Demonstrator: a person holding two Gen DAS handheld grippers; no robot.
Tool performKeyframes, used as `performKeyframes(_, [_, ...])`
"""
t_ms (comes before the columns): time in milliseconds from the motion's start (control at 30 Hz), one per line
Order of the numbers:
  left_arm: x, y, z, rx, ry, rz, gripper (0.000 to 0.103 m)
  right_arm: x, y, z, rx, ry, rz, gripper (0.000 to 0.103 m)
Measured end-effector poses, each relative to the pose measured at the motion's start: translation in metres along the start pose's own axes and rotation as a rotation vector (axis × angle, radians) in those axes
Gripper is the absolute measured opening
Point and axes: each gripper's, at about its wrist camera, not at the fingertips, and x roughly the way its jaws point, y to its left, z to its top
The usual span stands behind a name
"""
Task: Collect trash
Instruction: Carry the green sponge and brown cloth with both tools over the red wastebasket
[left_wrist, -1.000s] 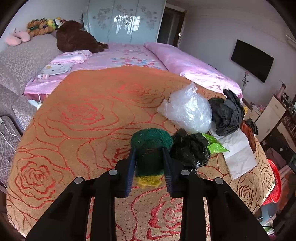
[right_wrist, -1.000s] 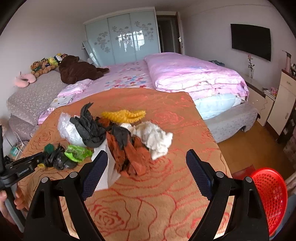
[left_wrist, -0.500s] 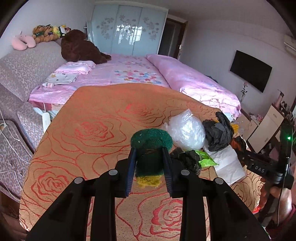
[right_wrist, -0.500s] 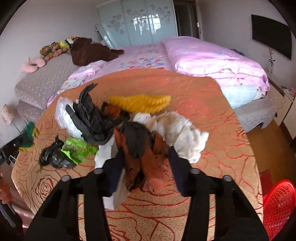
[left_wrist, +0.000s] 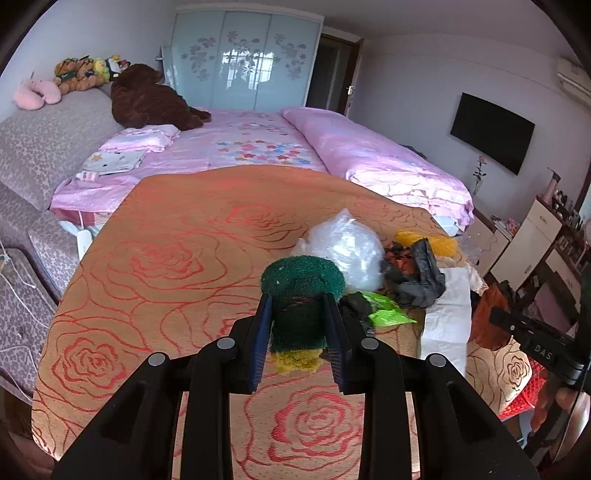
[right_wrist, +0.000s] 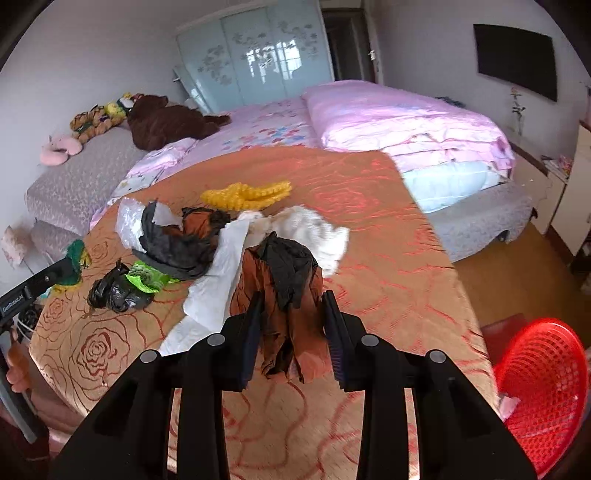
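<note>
Our right gripper (right_wrist: 293, 325), wide open a second ago, now clenches the brown-and-black bag wad (right_wrist: 286, 295) and lifts it. Our left gripper (left_wrist: 298, 325) still grasps the green scouring pad (left_wrist: 301, 295). Both loads look ready for the red basket (right_wrist: 543, 373) at four o'clock.

White letters "DAS" on the black right gripper (left_wrist: 546, 354) body; white "GenRobot.AI" printed along the black left gripper (right_wrist: 37, 284) body.

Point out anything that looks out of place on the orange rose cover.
A jumble of litter sits on the cover: a clear plastic bag, black bags, white paper and a green wrapper.
</note>
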Motion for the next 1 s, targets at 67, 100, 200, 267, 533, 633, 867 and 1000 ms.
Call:
performKeyframes(67, [-0.002,-0.007,-0.001,0.013,-0.003,-0.007,0.027,-0.007,-0.004,-0.001,0.008,-0.017,-0.018,0.032])
performKeyframes(100, [-0.003,-0.011,-0.001,0.02,-0.005,-0.011,0.027,-0.012,-0.006,-0.002,0.014,-0.028,-0.028,0.032])
performKeyframes(200, [-0.005,-0.02,-0.002,0.036,-0.009,-0.021,0.027,-0.023,-0.012,-0.002,0.025,-0.057,-0.062,0.032])
performKeyframes(267, [-0.007,-0.026,-0.003,0.044,-0.01,-0.03,0.027,-0.03,-0.015,-0.004,0.031,-0.075,-0.07,0.032])
performKeyframes(533, [-0.006,-0.06,-0.01,0.098,-0.001,-0.074,0.027,-0.052,-0.034,-0.003,0.069,-0.113,-0.082,0.032])
performKeyframes(633, [-0.005,-0.072,-0.012,0.122,0.001,-0.089,0.027,-0.061,-0.039,-0.003,0.081,-0.126,-0.093,0.032])
performKeyframes(867, [-0.002,-0.104,-0.009,0.166,-0.003,-0.127,0.027,-0.079,-0.051,-0.002,0.107,-0.16,-0.126,0.032])
performKeyframes(1000, [-0.001,-0.119,-0.007,0.19,-0.004,-0.153,0.027,-0.089,-0.059,-0.002,0.121,-0.172,-0.147,0.032])
